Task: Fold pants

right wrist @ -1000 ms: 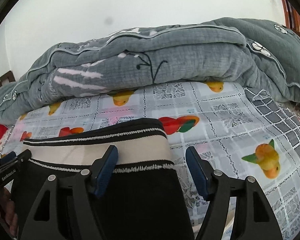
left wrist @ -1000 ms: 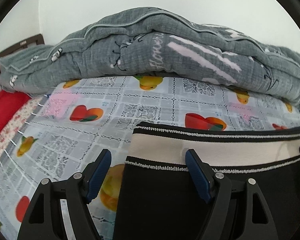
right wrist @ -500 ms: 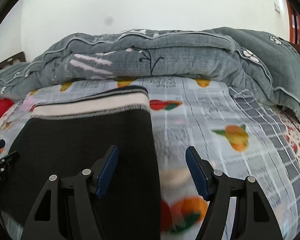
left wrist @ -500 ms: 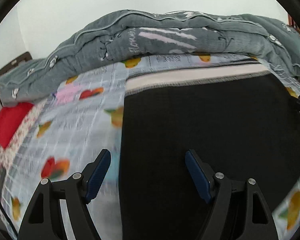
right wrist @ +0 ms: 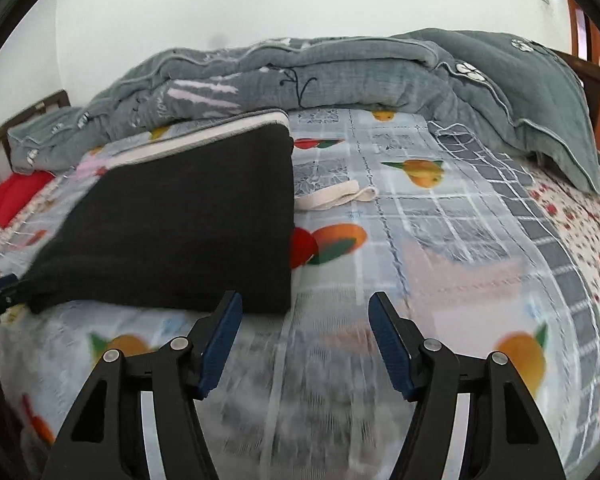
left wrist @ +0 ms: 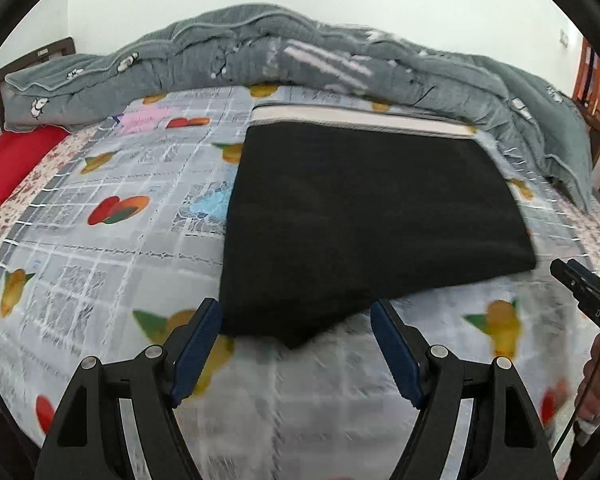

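The black pants [left wrist: 364, 216] lie folded flat on the fruit-print bed sheet [left wrist: 100, 264], with a cream and black waistband [left wrist: 356, 118] at the far edge. They also show in the right wrist view [right wrist: 180, 224]. My left gripper [left wrist: 296, 344] is open and empty, just short of the pants' near edge. My right gripper [right wrist: 306, 336] is open and empty, near the pants' near right corner. The right gripper's tip [left wrist: 580, 284] shows at the right edge of the left wrist view.
A rumpled grey quilt [left wrist: 300, 60] lies along the far side of the bed. A red pillow [left wrist: 8, 160] sits far left. A cream strap [right wrist: 332, 198] lies on the sheet right of the pants. A wooden bed frame [right wrist: 596, 76] is far right.
Both grippers have pulled back from the waistband toward the near edge of the pants, staying open. The pants lie still.
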A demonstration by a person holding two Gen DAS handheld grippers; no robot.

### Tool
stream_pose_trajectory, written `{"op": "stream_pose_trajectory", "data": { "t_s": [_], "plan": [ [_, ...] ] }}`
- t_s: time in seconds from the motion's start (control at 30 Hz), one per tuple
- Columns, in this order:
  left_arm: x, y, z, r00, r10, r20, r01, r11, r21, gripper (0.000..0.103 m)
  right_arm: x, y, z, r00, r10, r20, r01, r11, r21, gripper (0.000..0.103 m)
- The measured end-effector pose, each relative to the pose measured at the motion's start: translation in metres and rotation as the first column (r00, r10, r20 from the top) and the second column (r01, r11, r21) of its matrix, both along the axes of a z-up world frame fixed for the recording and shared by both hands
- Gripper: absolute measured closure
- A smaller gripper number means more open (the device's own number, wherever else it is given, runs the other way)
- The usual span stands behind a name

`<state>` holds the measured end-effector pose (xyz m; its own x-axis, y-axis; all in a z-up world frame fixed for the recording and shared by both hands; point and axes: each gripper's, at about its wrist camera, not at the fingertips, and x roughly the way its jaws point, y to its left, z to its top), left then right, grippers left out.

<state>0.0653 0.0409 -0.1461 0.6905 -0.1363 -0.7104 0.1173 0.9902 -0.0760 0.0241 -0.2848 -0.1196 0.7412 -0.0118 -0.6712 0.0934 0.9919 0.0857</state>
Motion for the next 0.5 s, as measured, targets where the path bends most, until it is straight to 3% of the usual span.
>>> {"op": "stream_pose_trajectory", "data": {
  "t_s": [0.23,0.5],
  "plan": [
    [-0.054,-0.015,0.049,0.996,-0.001,0.085,-0.003,0.999,0.048,0.027,-0.047,-0.010,0.049,0.997,-0.036,0.063,0.033,0.998,0.048,0.037],
    [-0.099,-0.023,0.081,0.990,0.009,0.140,-0.018,0.998,0.057,0.023,-0.084,-0.007,0.091,0.996,-0.052,0.070,0.052,0.999,-0.005,0.036]
  ]
}}
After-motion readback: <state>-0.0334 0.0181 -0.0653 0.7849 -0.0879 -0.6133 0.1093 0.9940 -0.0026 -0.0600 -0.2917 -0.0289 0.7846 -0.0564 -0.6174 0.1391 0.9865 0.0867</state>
